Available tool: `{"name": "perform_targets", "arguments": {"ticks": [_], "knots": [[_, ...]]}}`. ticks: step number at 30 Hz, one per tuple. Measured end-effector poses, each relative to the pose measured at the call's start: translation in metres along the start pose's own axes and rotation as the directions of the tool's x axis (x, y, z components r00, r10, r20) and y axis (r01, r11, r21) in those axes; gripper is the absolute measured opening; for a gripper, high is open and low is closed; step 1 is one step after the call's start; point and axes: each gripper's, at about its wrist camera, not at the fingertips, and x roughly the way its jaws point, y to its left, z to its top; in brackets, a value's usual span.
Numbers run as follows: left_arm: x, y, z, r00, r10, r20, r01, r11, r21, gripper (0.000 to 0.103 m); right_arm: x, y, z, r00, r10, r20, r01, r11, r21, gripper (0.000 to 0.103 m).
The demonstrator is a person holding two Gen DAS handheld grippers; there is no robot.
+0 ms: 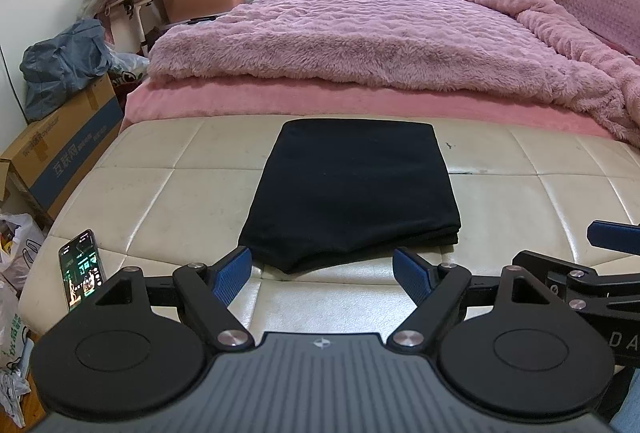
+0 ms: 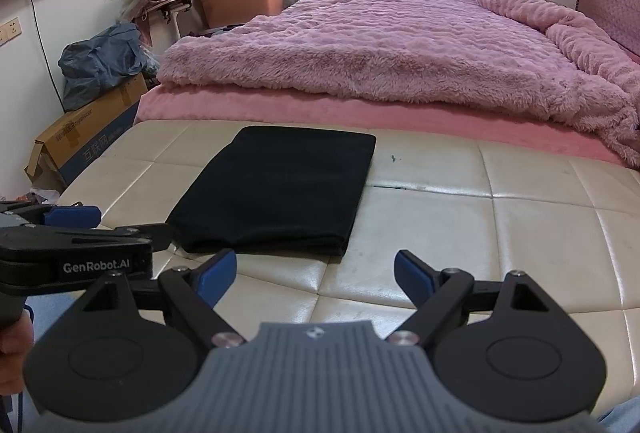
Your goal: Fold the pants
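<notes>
Black pants [image 1: 348, 193] lie folded into a flat rectangle on the cream leather bench [image 1: 160, 201]; they also show in the right wrist view [image 2: 276, 189]. My left gripper [image 1: 322, 273] is open and empty, just short of the near edge of the pants. My right gripper [image 2: 316, 275] is open and empty, over the bench [image 2: 500, 233], near the pants' front right corner. The right gripper also shows at the right edge of the left wrist view [image 1: 592, 265]. The left gripper shows at the left of the right wrist view [image 2: 76, 233].
A phone [image 1: 82, 269] with a lit screen stands at the bench's left edge. A bed with a fluffy pink blanket [image 1: 380, 29] lies beyond the bench. A cardboard box [image 1: 60, 153], bags and storage bins crowd the floor at the left.
</notes>
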Motion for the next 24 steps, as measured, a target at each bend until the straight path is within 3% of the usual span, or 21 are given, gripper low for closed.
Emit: {"name": "perform_targets", "arguments": {"ticks": [24], "knots": [[-0.0002, 0.0017, -0.0002, 1.000, 0.004, -0.003, -0.004, 1.000, 0.006, 0.094, -0.0007, -0.0011, 0.0002, 1.000, 0.006, -0.002, -0.006, 1.000, 0.004, 0.082]]}}
